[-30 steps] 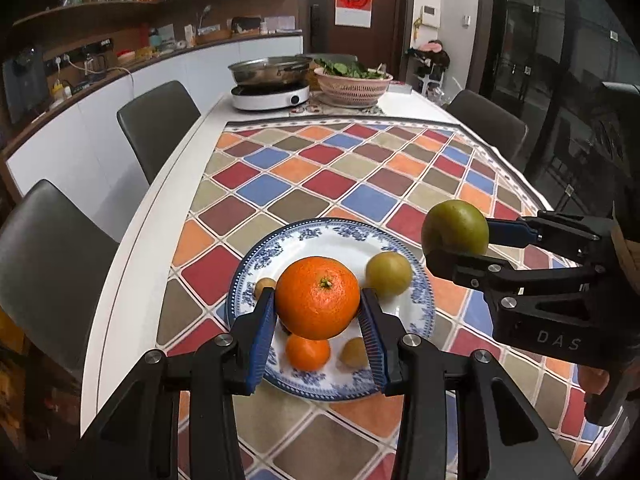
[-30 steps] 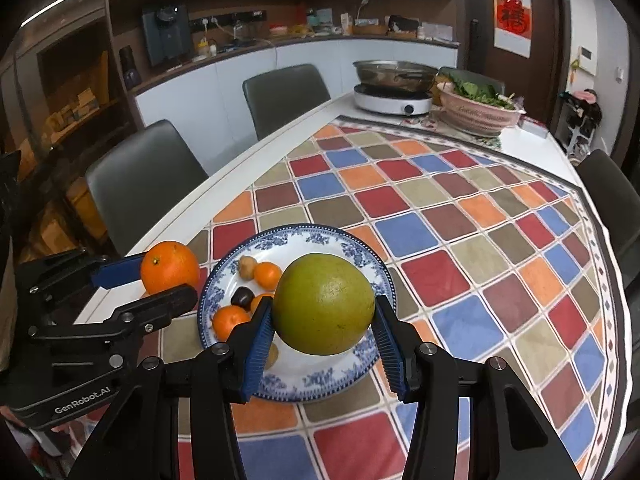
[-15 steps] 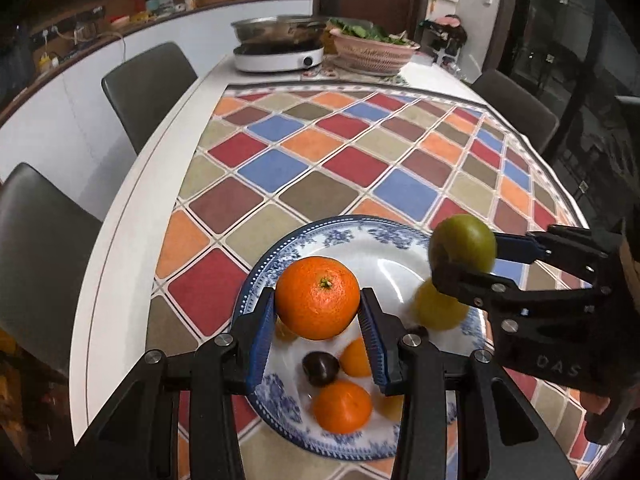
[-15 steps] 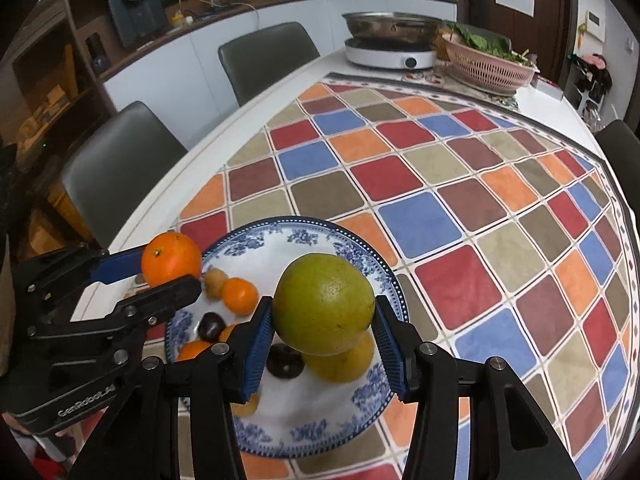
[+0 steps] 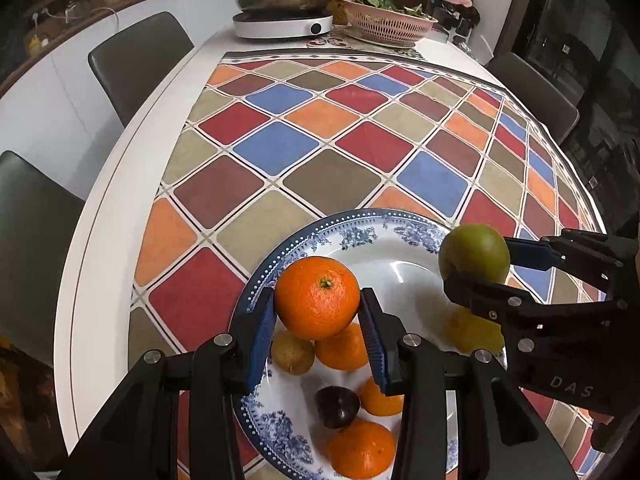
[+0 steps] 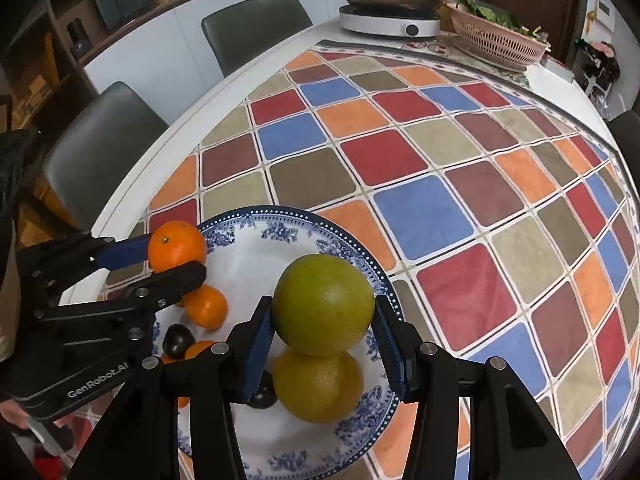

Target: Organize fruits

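Note:
My left gripper (image 5: pixel 318 322) is shut on a large orange (image 5: pixel 317 297) and holds it over the left part of the blue-patterned plate (image 5: pixel 352 236). My right gripper (image 6: pixel 323 328) is shut on a big green citrus fruit (image 6: pixel 323 304) above the plate's right side (image 6: pixel 280 224). On the plate lie several small oranges (image 5: pixel 362 450), a dark plum (image 5: pixel 336 406), a tan round fruit (image 5: pixel 292 352) and a yellow-green fruit (image 6: pixel 318 386). Each gripper shows in the other's view, the right gripper (image 5: pixel 476 270) with its green fruit and the left gripper (image 6: pixel 176 258) with its orange.
The plate sits on a tablecloth of coloured squares (image 5: pixel 332 140) on a long white table. At the far end stand an induction cooker with a steel pan (image 5: pixel 282 24) and a pink basket of greens (image 5: pixel 386 24). Dark chairs (image 5: pixel 140 60) line the table's sides.
Both grippers have come down and forward over the plate with their fruits still gripped. The plate now looks larger and nearer in both views.

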Tool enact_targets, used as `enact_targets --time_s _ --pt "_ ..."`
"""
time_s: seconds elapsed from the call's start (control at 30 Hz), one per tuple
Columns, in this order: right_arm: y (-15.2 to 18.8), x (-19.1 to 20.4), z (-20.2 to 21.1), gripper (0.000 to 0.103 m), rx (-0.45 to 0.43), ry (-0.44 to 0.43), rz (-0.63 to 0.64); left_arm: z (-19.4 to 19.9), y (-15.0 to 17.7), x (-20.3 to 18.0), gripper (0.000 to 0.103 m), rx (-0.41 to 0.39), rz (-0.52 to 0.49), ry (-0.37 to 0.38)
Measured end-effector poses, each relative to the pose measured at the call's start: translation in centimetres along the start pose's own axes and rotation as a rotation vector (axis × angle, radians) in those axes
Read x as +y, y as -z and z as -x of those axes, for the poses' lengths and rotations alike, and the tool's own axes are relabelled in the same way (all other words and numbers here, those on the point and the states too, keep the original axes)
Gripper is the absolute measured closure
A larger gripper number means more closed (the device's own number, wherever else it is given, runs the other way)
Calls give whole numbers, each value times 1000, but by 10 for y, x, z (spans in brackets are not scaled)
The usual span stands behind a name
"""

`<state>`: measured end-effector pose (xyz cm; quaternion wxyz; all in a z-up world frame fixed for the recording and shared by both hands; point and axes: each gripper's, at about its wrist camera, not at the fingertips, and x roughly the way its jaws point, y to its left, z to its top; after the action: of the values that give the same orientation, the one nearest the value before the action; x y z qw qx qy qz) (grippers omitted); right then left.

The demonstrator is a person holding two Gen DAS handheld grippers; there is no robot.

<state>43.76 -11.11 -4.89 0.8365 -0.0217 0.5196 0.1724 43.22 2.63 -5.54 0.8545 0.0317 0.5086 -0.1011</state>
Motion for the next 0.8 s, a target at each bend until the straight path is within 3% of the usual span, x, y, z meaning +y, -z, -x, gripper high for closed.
enact_targets --time_s 0.23,0.3,0.33,0.53,0.73,0.8 --pt "1 -4 1 53 -27 0 -14 -5 6 -2 60 20 0 7" --pt "1 -5 4 53 -33 -14 -23 1 8 -3 45 -8 -4 18" --pt "1 -6 4 53 -32 -19 -26 3 8 -5 43 -17 -9 9" --pt "11 -6 23 53 -87 -10 -32 27 15 -14 43 -67 -45 -62" --pt "34 -3 56 52 -176 58 -19 66 39 -21 38 -130 13 -101" --pt "44 -1 69 44 -207 71 -22 79 49 -25 37 -159 22 -111"
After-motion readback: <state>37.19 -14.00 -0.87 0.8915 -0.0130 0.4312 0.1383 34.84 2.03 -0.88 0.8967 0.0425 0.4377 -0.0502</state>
